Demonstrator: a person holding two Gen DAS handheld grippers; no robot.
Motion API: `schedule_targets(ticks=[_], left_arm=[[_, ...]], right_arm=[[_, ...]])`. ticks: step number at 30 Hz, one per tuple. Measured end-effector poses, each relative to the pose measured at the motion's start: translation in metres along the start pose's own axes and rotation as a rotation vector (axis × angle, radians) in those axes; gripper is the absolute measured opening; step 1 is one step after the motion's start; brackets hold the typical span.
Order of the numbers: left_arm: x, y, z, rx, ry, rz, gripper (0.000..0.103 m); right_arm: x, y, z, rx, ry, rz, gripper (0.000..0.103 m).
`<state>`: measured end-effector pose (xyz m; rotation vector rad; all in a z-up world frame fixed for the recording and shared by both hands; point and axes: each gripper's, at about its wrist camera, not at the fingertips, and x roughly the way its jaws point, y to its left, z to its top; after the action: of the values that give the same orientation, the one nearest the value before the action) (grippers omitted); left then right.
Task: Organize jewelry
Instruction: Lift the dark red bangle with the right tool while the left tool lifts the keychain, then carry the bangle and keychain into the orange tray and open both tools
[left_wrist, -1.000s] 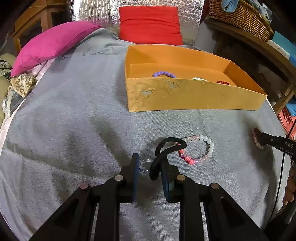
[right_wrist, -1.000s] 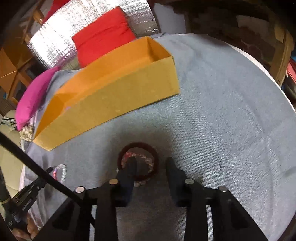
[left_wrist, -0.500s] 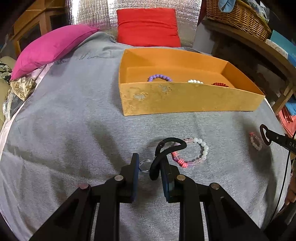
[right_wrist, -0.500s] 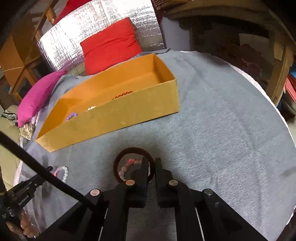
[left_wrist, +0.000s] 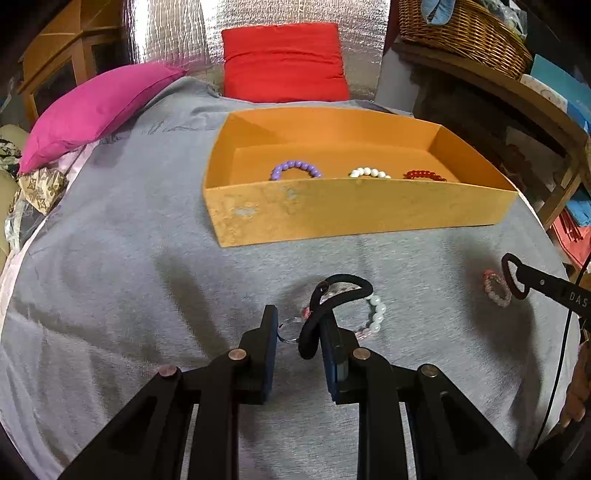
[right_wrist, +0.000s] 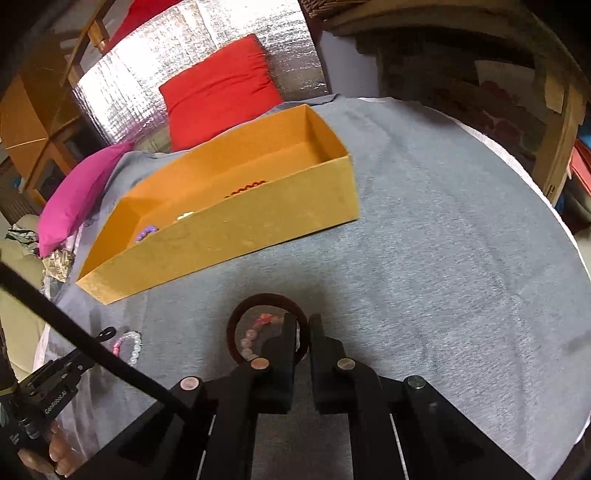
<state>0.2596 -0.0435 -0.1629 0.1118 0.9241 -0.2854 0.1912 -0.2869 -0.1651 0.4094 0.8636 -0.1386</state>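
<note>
My left gripper hovers low over the grey cloth, jaws a little apart, with a black hair tie looped over its right finger. Below it lie a white-and-pink bead bracelet and a small clear ring. My right gripper is shut on the rim of a dark brown hair tie, which stands up off the cloth. A pink bead bracelet shows through it. The left wrist view shows that gripper at the far right beside the pink bracelet.
An orange box stands further back on the cloth, holding a purple bracelet, a white one and a red one. A pink pillow and a red cushion lie behind; a wooden shelf with a basket stands at the right.
My right gripper's jaws closed on the dark brown hair tie and raised it off the pink bracelet, which stays on the cloth. The left gripper has barely moved.
</note>
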Motion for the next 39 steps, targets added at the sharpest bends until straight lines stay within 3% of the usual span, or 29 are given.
schedule_targets(ticks=[16, 25, 32, 39], left_arm=[[0.004, -0.012, 0.006, -0.007, 0.002, 0.008, 0.023], [-0.004, 0.008, 0.009, -0.054, -0.012, -0.007, 0.023], [-0.019, 0.022, 0.013, -0.069, -0.077, -0.025, 0.023], [-0.029, 0.02, 0.029, -0.052, -0.177, -0.038, 0.023]], right_arm=[[0.005, 0.026, -0.005, -0.013, 0.008, 0.03, 0.008], [0.01, 0.055, -0.009, -0.024, -0.005, 0.071, 0.008], [0.006, 0.078, -0.005, -0.046, -0.053, 0.136, 0.008], [-0.011, 0.077, 0.008, -0.034, -0.163, 0.168, 0.008]])
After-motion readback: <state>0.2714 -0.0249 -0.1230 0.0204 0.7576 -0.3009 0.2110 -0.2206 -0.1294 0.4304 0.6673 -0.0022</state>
